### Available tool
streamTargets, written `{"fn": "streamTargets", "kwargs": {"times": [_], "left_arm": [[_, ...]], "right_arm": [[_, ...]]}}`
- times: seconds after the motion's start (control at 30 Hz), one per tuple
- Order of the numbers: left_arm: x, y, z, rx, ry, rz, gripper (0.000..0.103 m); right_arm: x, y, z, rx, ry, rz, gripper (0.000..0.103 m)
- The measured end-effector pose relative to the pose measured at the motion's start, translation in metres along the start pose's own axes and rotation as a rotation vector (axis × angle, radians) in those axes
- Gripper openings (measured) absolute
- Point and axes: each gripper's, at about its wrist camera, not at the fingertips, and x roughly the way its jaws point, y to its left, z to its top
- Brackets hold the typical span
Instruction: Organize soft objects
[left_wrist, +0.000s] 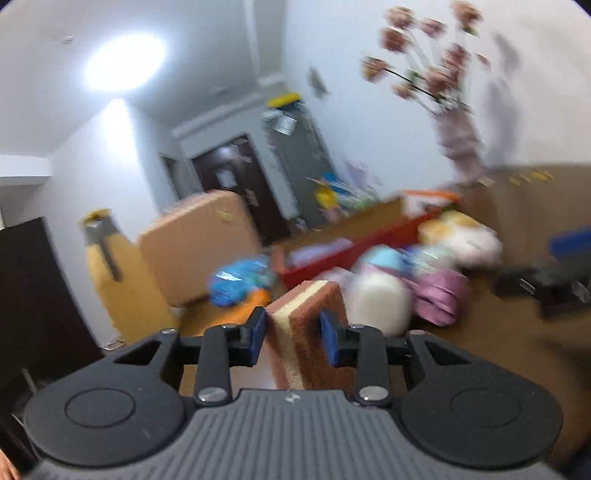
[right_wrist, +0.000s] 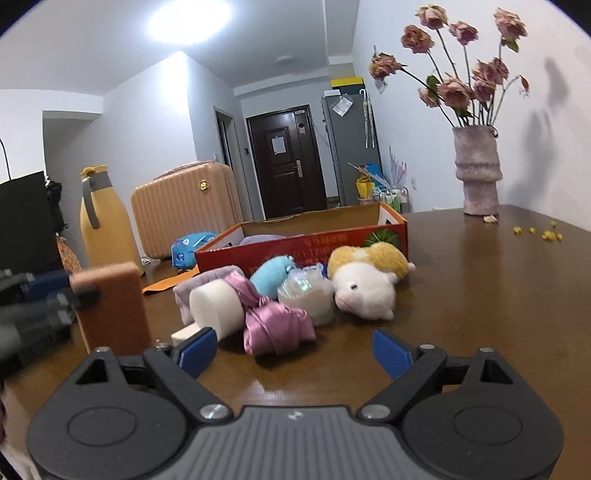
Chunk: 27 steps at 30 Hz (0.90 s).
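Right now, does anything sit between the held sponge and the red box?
Yes. The left tool holds the sponge; the soft-toy pile lies on the table before the red box.

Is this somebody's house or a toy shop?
Most likely somebody's home, a living or dining room. There is a wooden table with a vase of roses, a front door down the hall, and a suitcase beside a yellow flask.
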Motion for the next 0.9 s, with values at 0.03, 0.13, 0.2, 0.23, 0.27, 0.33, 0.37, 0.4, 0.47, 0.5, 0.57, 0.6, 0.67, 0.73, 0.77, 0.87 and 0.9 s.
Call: {"fn": "streamTargets", "kwargs": {"times": [0.03, 0.13, 0.2, 0.23, 0.27, 0.33, 0.37, 0.4, 0.47, 0.5, 0.57, 0.6, 0.67, 0.73, 0.77, 0.87, 0.9], "left_arm": [[-0.003, -0.011, -0.001, 0.005, 0.004, -0.026, 0.039], [-0.012, -0.038, -0.002, -0.003, 0.025, -0.134, 0.080], [-0.022, -0.042, -0.002, -0.037, 0.013, -0.220, 0.081], [-0.024, -0.041, 0.000, -0.066, 0.020, -0.250, 0.081], [-0.024, -0.038, 0.001, -0.097, 0.031, -0.272, 0.081], [-0.022, -0.028, 0.003, -0.160, 0.043, -0.300, 0.081], [-0.018, -0.022, 0.004, -0.190, 0.052, -0.307, 0.081], [-0.013, -0.012, 0.005, -0.225, 0.071, -0.312, 0.080], [0.001, 0.003, 0.006, -0.301, 0.118, -0.323, 0.078], [0.009, 0.011, 0.005, -0.341, 0.138, -0.336, 0.074], [0.028, 0.021, 0.001, -0.401, 0.186, -0.341, 0.064], [0.035, 0.025, -0.003, -0.434, 0.210, -0.333, 0.058], [0.050, 0.031, -0.007, -0.496, 0.246, -0.339, 0.047], [0.065, 0.036, -0.013, -0.569, 0.299, -0.386, 0.037], [0.069, 0.037, -0.017, -0.602, 0.335, -0.412, 0.028], [0.062, 0.041, -0.022, -0.641, 0.337, -0.441, 0.020], [0.055, 0.041, -0.024, -0.637, 0.335, -0.435, 0.020]], "right_arm": [[-0.005, -0.002, -0.002, 0.004, 0.000, 0.001, 0.091], [-0.019, -0.007, -0.006, 0.009, -0.005, -0.012, 0.091], [-0.029, -0.013, -0.008, 0.016, -0.011, -0.030, 0.091], [-0.034, -0.017, -0.008, 0.022, -0.016, -0.042, 0.091], [-0.039, -0.022, -0.009, 0.032, -0.021, -0.056, 0.091], [-0.047, -0.029, -0.009, 0.056, -0.028, -0.073, 0.091], [-0.049, -0.033, -0.010, 0.070, -0.028, -0.076, 0.091], [-0.049, -0.036, -0.010, 0.082, -0.025, -0.074, 0.091], [-0.046, -0.038, -0.011, 0.107, -0.009, -0.058, 0.088], [-0.042, -0.036, -0.011, 0.118, 0.001, -0.039, 0.086], [-0.032, -0.031, -0.012, 0.136, 0.023, 0.010, 0.083], [-0.025, -0.028, -0.012, 0.148, 0.041, 0.040, 0.082], [-0.008, -0.023, -0.011, 0.183, 0.087, 0.107, 0.074], [0.008, -0.017, -0.011, 0.206, 0.119, 0.144, 0.058], [0.014, -0.014, -0.011, 0.213, 0.127, 0.147, 0.052], [0.026, -0.008, -0.012, 0.219, 0.157, 0.156, 0.031], [0.025, -0.007, -0.013, 0.209, 0.158, 0.156, 0.026]]}}
